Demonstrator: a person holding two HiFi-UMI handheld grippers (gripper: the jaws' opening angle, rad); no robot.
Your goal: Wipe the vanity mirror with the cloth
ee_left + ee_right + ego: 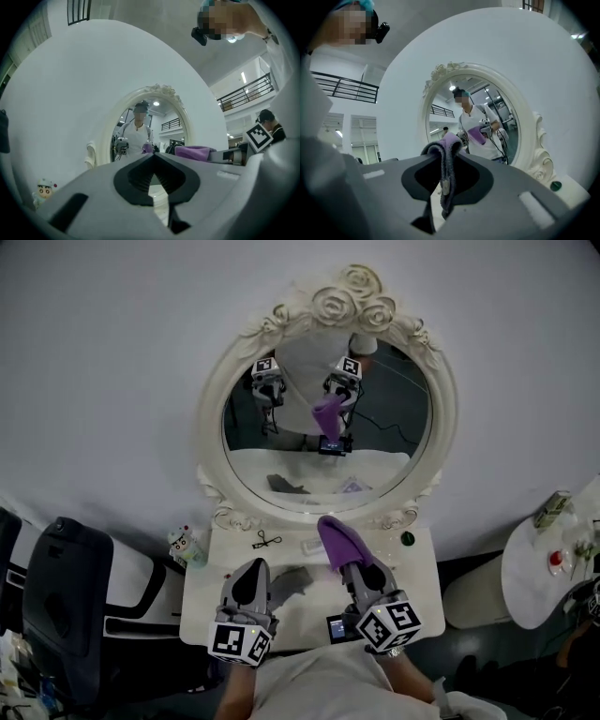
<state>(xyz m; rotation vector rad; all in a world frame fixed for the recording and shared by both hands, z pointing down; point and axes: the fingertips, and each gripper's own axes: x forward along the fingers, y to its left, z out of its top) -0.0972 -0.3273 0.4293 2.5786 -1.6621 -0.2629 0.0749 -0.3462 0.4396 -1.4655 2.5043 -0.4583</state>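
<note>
**Purple cloth held up before an ornate vanity mirror**

A person is holding a gripper in each hand over a white table (417, 582), facing an oval vanity mirror (375, 460) whose cream frame is carrying carved roses at the crown and scrollwork at the foot; the right gripper (354, 566) is clamping a purple cloth (337, 540), its jaws closed tight on the fabric; the cloth is soft and nappy, lilac on its face with a greyer stitched hem, and folded over so that a rounded lobe is standing up out of the jaws and pointing at the mirror's lower rim; in the right gripper view a narrow tail with a small tag is hanging down between the jaws; from the head view the lobe is overlapping the bottom of the frame, and whether it is touching cannot be told; the glass is reflecting both grippers, the cloth and the person in white; the left gripper (251, 570) is hovering just beside its partner above the table, jaws pressed together with nothing between them; a small cartoon figurine (187, 545) is standing at the table's back left corner, a small dark tool (266, 540) is lying near the frame's foot, and a small dark green object (407, 538) is sitting at the back right; a black chair (70, 592) is standing to the left of the table.
</note>
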